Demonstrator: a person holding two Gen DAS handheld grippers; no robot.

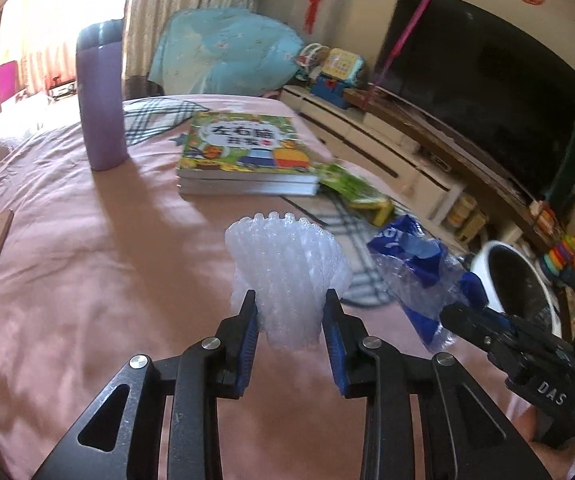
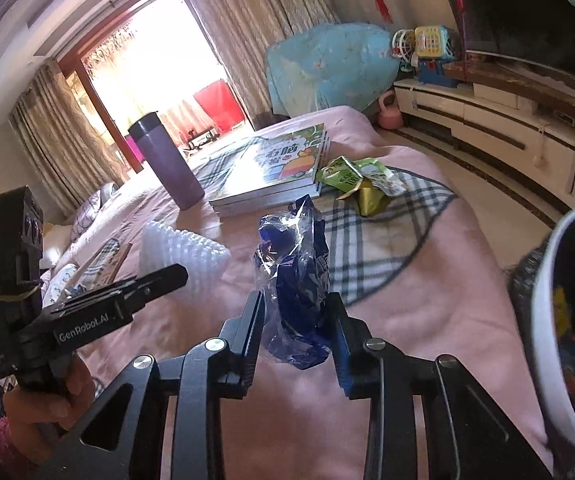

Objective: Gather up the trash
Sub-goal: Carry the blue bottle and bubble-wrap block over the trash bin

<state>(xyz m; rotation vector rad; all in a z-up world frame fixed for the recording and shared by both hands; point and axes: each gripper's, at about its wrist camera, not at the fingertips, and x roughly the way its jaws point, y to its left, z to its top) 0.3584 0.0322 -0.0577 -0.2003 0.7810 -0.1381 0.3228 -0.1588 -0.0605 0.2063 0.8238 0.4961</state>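
Pink bedspread (image 1: 87,240) patched with grey plaid, purple flask (image 1: 101,96), blue-and-clear wrapper (image 2: 295,280), translucent white tray (image 1: 287,276), green packet (image 2: 351,176).

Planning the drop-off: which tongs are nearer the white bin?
Right. The right tongs, shut on the blue wrapper, sit beside the white bin; the left tongs, gripping bubble wrap, are farther.

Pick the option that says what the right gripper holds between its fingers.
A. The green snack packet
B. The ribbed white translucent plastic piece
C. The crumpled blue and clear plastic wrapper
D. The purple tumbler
C: the right gripper has its blue pads pressed on the crumpled blue and clear plastic wrapper, lifted off the pink bedspread.
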